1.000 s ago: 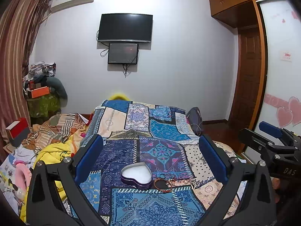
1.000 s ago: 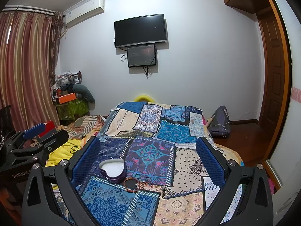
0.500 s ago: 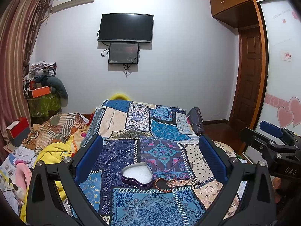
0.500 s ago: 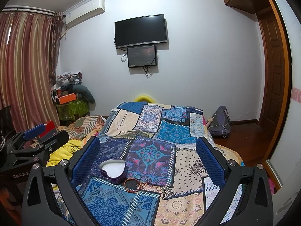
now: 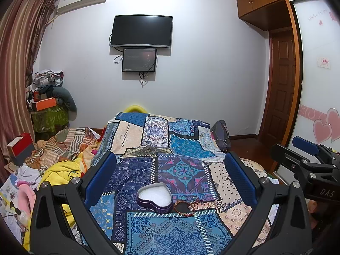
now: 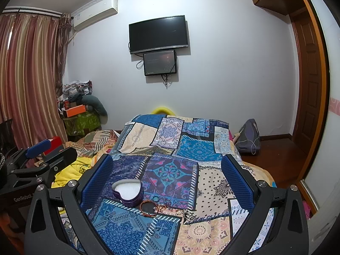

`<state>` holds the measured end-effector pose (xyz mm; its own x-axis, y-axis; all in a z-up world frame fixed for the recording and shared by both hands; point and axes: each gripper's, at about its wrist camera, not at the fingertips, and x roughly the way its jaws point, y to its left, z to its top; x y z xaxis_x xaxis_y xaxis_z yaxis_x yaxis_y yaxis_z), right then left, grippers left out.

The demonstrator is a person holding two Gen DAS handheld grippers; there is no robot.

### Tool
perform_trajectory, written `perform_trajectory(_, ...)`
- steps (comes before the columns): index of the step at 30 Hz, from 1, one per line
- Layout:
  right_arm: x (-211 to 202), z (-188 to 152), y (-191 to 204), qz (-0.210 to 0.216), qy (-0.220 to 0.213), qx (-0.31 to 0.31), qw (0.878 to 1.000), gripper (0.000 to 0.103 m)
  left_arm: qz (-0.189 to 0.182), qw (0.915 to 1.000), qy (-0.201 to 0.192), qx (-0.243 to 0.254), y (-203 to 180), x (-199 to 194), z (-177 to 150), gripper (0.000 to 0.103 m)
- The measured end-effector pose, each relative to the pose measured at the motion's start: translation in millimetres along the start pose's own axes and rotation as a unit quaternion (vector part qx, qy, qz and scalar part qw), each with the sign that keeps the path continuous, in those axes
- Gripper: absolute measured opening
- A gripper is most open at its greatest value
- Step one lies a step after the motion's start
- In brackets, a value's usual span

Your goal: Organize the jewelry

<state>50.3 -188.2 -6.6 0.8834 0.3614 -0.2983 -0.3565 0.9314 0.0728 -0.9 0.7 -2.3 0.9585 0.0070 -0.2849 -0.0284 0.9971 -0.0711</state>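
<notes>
Both the left hand-held gripper point(image 5: 170, 178) and the right hand-held gripper point(image 6: 166, 178) hang spread wide, gripping nothing, over the bed point(image 5: 182, 233). On the quilt lies a beaded bracelet point(image 5: 184, 207) among other small jewelry. Just beyond, touching it, a lidless heart-shaped tin point(image 5: 154, 197) holds only white padding.

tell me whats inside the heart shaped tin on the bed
The heart-shaped tin is open, showing only a white padded lining; no jewelry lies on it. The bracelets lie beside it on the bedspread. Anything beneath the lining is hidden.
</notes>
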Motion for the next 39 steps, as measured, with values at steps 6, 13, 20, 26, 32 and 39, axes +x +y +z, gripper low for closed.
perform_trajectory(6,0,0,0,0.0,0.0,0.0,1.0,0.101,0.001,1.0,0.0,-0.001,1,1,-1,0.102)
perform_trajectory(13,0,0,-1,0.0,0.0,0.001,1.0,0.101,0.0,1.0,0.001,0.0,-1,1,-2,0.102)
perform_trajectory(20,1,0,-1,-0.001,0.001,0.001,1.0,0.101,-0.002,1.0,0.002,0.001,-1,1,-4,0.102)
perform_trajectory(26,4,-1,-5,0.0,0.002,0.003,1.0,0.101,0.0,1.0,0.005,0.001,-2,3,-2,0.102)
perform_trajectory(32,12,-6,-10,-0.002,0.011,0.006,1.0,0.101,0.003,0.9998,0.02,0.0,0,13,-2,0.102)
perform_trajectory(39,33,-17,-20,-0.012,0.041,0.003,0.999,0.101,-0.002,0.9973,0.074,-0.003,6,49,-10,0.102)
